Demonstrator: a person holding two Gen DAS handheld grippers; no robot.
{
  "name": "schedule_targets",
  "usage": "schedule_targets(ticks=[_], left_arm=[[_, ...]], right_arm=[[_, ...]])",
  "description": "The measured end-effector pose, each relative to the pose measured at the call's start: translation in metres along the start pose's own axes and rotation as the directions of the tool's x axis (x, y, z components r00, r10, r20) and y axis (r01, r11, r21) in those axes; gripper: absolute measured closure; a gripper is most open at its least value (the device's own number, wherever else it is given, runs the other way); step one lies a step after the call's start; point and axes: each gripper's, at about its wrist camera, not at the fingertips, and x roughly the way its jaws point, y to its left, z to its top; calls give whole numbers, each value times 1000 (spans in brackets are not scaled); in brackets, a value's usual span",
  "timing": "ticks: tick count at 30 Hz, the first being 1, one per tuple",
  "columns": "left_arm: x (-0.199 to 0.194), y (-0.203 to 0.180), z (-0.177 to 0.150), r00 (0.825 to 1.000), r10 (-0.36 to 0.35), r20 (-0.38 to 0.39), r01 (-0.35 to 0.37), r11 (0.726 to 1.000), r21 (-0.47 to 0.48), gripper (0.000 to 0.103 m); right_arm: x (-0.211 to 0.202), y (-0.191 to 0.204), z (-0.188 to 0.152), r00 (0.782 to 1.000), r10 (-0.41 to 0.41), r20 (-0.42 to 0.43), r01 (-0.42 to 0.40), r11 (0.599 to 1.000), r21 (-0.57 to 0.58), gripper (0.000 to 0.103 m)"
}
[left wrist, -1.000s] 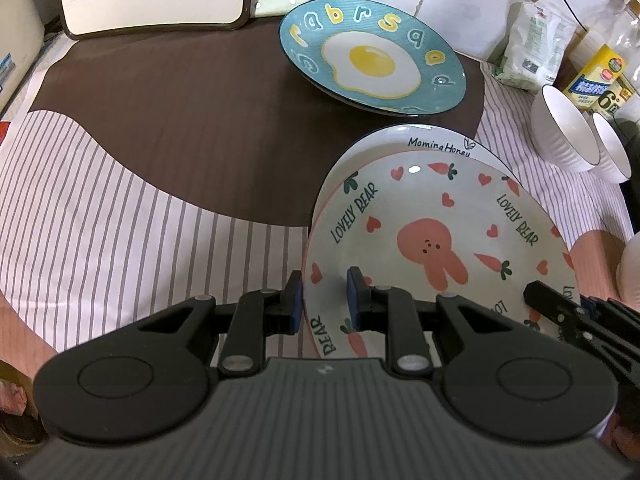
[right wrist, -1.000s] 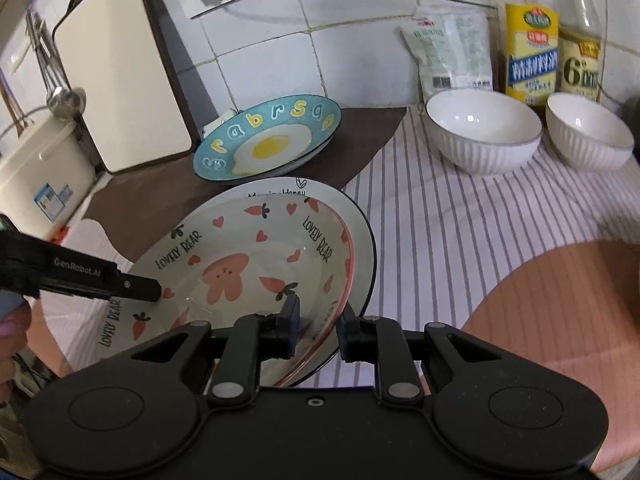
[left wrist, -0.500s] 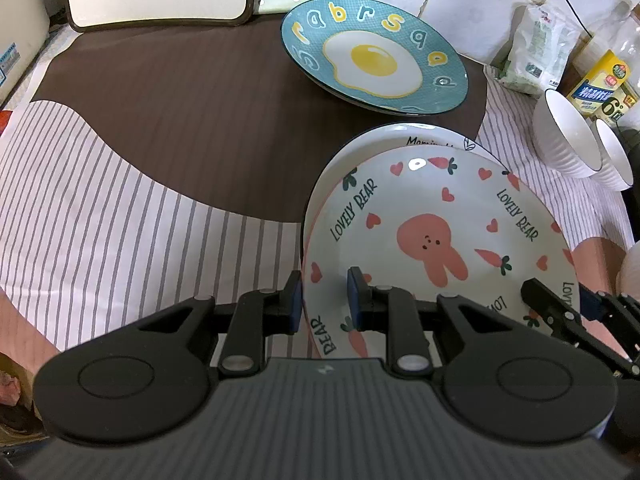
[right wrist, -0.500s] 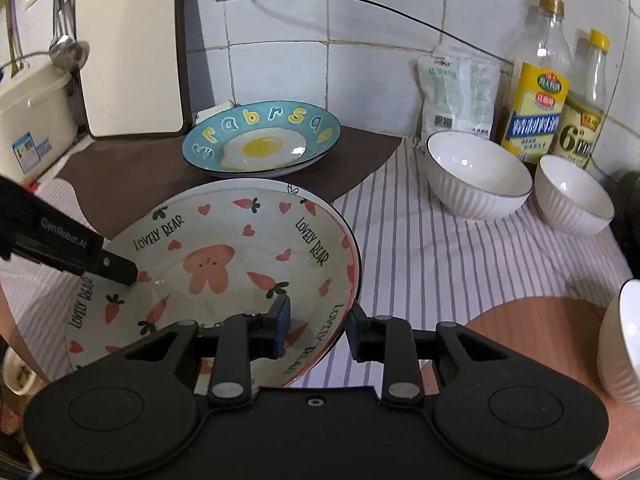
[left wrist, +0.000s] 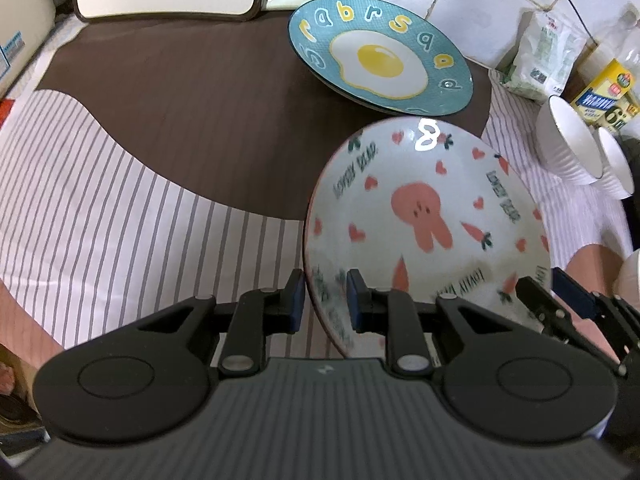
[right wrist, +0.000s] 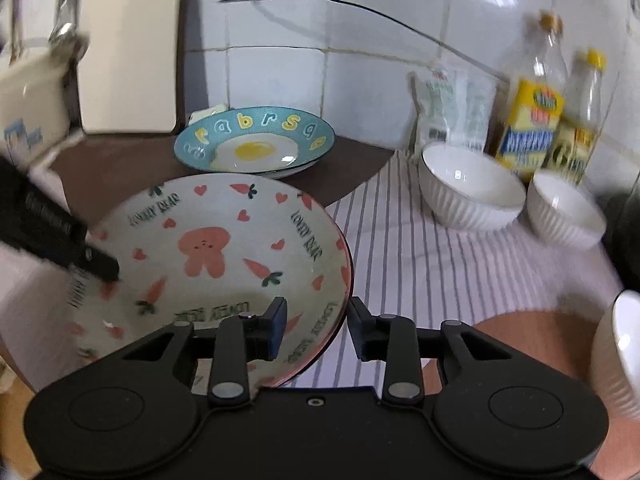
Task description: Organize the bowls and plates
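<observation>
The bunny plate (left wrist: pixel 424 220), on the tabletop (left wrist: pixel 120 200) at 5 o'clock from the egg plate (left wrist: pixel 380 56), is grasped at its left rim by the left hand-held gripper (left wrist: pixel 324 300), while the right hand-held gripper (right wrist: pixel 316 328), just opening, stands released astride its right rim.

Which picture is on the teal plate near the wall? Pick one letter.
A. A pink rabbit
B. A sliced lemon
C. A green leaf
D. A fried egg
D: the teal plate carries a white-and-yellow fried egg at its centre, ringed by letters; the rabbit is on the white plate.
</observation>
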Motion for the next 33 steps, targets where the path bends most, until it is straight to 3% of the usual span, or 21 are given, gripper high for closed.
schedule_targets(ticks=[3,12,17,19,22,24,30,33], left_arm=[[-11,4,5,1000,-12,27,12,1000,7,83],[-57,9,33,985,-40,169,29,997,70,83],[-69,10,54,969,-48,241,22,994,108,81],[-67,12,64,963,-55,264,23,992,123,79],[-58,17,79,954,-84,286,48,990,131,70],[-46,20,90,953,-87,291,55,992,117,67],[-3,29,116,946,-86,312,64,995,79,62],[21,28,127,946,-64,319,40,996,82,62]], right_arm=[[-10,-5,10,999,10,41,-9,1000,-21,65],[-22,-18,63,975,192,112,-195,981,16,64],[-8,-14,90,965,222,138,-222,975,-14,51],[4,-17,100,958,250,143,-256,966,22,45],[31,-36,113,918,368,146,-392,898,202,41],[51,-44,121,906,404,123,-423,864,273,41],[99,-43,129,955,293,34,-291,917,272,41],[126,-48,129,958,287,-13,-267,906,330,41]])
